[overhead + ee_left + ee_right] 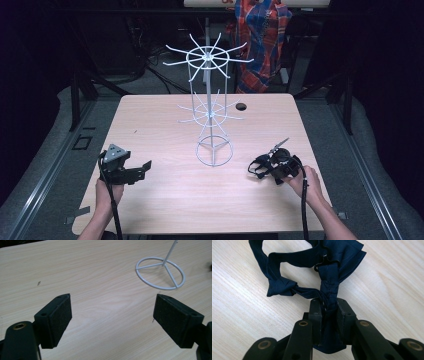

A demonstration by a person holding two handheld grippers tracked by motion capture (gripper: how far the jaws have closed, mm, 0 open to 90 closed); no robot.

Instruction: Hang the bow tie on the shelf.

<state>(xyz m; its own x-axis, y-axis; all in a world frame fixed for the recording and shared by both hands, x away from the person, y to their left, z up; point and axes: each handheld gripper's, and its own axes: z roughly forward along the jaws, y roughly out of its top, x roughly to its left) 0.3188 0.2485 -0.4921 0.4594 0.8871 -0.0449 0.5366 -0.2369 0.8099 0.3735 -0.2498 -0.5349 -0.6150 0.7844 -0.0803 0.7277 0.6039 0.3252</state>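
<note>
Jaws, R gripper (329, 312): clamped on dark navy bow tie (329, 272), strap looped to one side, lying on table (165, 200) near R edge, beside white wire rack (212, 115) base. Jaws, L gripper (112, 317): wide apart, nothing between, low over bare wood at table L.

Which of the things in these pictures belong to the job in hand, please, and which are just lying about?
In the job:
- navy bow tie, clamped in the right gripper
- white wire rack, probably where it will hang
- left gripper, open over bare table

Lying about:
- plaid cloth behind the table
- dark round hole in the tabletop
</note>
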